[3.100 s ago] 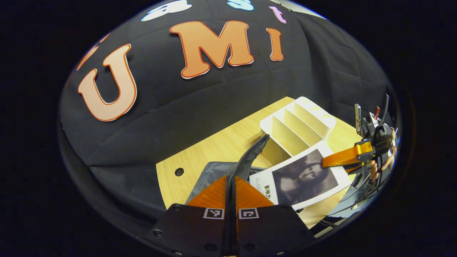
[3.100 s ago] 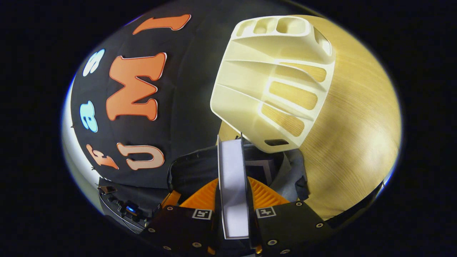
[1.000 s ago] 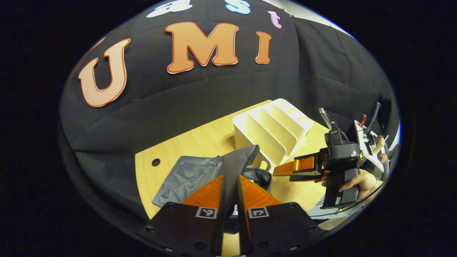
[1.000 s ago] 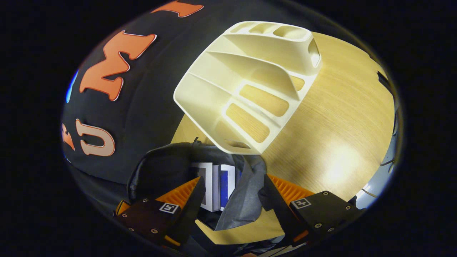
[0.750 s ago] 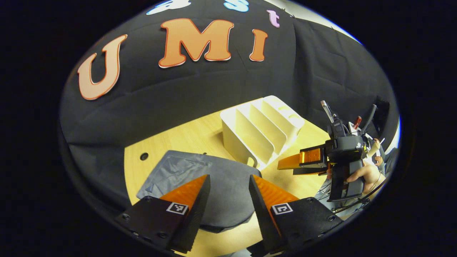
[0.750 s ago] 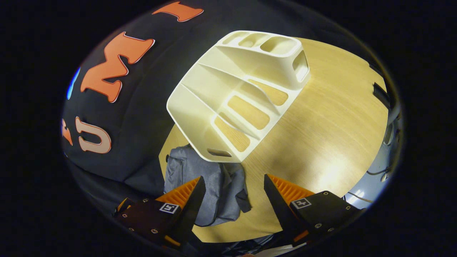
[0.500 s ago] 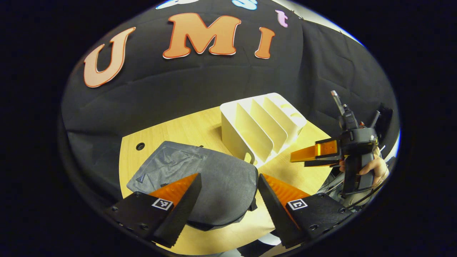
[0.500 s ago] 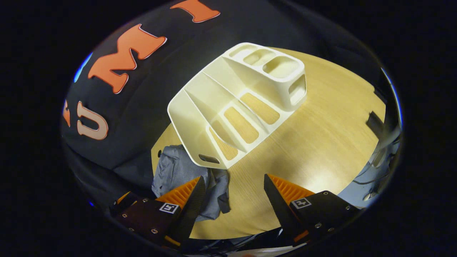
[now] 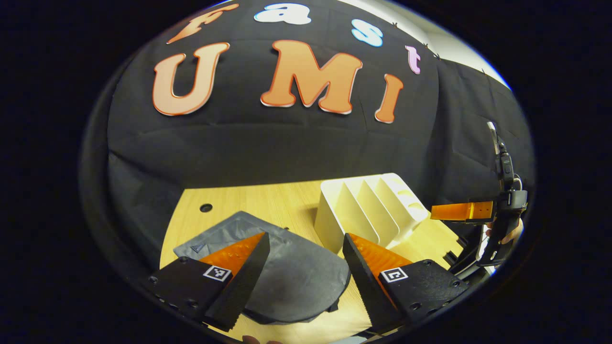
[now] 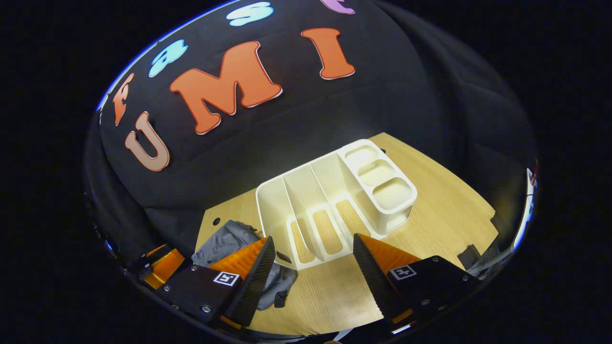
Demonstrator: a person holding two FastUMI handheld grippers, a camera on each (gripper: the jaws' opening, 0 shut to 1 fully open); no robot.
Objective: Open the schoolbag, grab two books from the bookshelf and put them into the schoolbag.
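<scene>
Left gripper view: left claw (image 9: pixel 306 260) spread wide, holding nothing, above the flat grey fabric schoolbag (image 9: pixel 287 267) on the light wooden surface (image 9: pixel 267 200). Cream plastic slotted bookshelf (image 9: pixel 368 212) just beside the bag. Books not discernible.

Right gripper view: right claw (image 10: pixel 313 267) spread, nothing held; bookshelf (image 10: pixel 334 200) ahead, schoolbag (image 10: pixel 224 243) partly hidden behind one finger.

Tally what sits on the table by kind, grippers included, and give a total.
Schoolbag: 1
Bookshelf: 1, no books in its slots
Grippers: 2, the left gripper and the right gripper, both open
Total: 4
</scene>
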